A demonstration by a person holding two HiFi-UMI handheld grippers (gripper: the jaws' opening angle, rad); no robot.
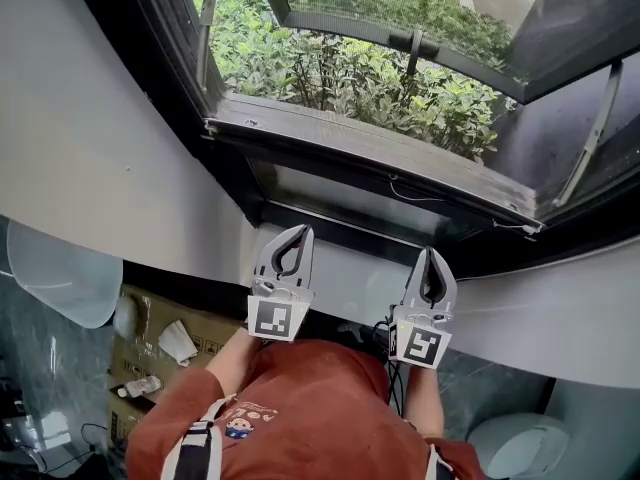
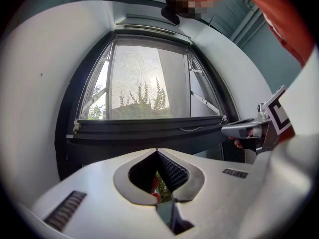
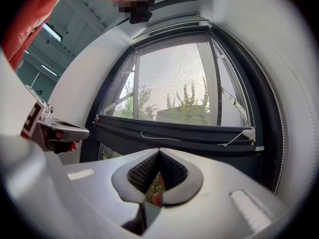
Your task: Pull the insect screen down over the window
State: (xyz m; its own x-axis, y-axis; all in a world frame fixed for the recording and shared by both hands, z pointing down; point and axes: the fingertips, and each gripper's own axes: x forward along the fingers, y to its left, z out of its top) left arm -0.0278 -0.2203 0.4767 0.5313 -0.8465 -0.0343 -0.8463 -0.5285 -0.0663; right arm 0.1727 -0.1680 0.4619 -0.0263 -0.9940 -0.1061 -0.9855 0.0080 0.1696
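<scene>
Insect screen (image 2: 139,78), fine grey mesh, dark bottom bar (image 2: 149,126), left claw (image 1: 301,232) and right claw (image 1: 430,253) closed, empty

Window (image 1: 370,146) top cut off, box (image 1: 215,334) print — unreadable

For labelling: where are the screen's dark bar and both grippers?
Dark bottom bar of insect screen (image 2: 149,126): left gripper view, mid-bar.
Grey left gripper (image 1: 300,232): head view, shut jaw tips.
Grey right gripper (image 1: 430,254): head view, shut jaw tips.
</scene>
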